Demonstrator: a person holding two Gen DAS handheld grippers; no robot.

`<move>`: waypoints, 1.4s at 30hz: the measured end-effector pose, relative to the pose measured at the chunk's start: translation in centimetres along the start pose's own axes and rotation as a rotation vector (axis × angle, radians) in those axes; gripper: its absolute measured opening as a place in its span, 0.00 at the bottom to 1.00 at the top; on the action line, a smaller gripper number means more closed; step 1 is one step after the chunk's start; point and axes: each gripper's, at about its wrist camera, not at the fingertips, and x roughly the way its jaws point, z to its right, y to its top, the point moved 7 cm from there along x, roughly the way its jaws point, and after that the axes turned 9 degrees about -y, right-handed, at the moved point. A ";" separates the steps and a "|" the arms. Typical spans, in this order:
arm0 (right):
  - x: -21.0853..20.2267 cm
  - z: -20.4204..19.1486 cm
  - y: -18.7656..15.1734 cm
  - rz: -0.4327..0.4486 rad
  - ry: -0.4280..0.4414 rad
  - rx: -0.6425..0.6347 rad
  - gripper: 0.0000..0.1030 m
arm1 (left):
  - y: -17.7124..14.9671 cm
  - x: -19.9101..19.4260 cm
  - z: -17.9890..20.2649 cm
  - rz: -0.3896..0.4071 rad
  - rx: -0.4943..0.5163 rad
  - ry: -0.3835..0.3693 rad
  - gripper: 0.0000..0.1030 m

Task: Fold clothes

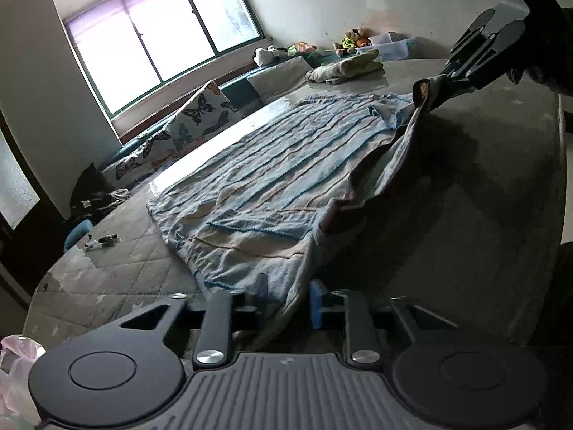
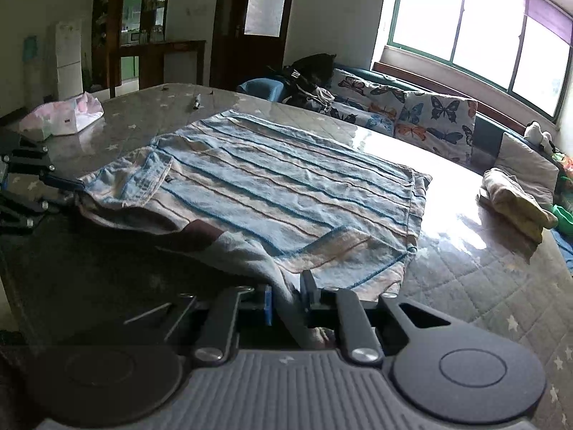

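A blue and beige striped garment lies spread on the quilted table top; it also shows in the right wrist view. My left gripper is shut on the garment's near edge, with cloth pinched between its blue pads. My right gripper is shut on another corner of the same edge. It shows in the left wrist view at the upper right, holding that corner lifted above the table. The left gripper shows in the right wrist view at the left edge.
A folded yellowish cloth lies at the far side of the table. A pink plastic bag and a small dark object lie at another end. A sofa with butterfly cushions runs under the window. Stuffed toys and bins stand beyond.
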 end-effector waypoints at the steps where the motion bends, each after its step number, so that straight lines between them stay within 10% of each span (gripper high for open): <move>1: 0.0 -0.1 -0.2 -0.002 -0.005 -0.008 0.14 | -0.1 0.0 -0.1 0.001 0.003 -0.003 0.18; 26: -11.3 -3.1 -2.2 0.059 0.090 -0.007 0.04 | 0.5 -11.0 1.8 0.110 -0.017 -0.003 0.07; 42: -1.5 2.8 6.9 0.031 0.059 0.019 0.04 | 8.7 -2.9 -9.4 0.136 -0.102 0.060 0.06</move>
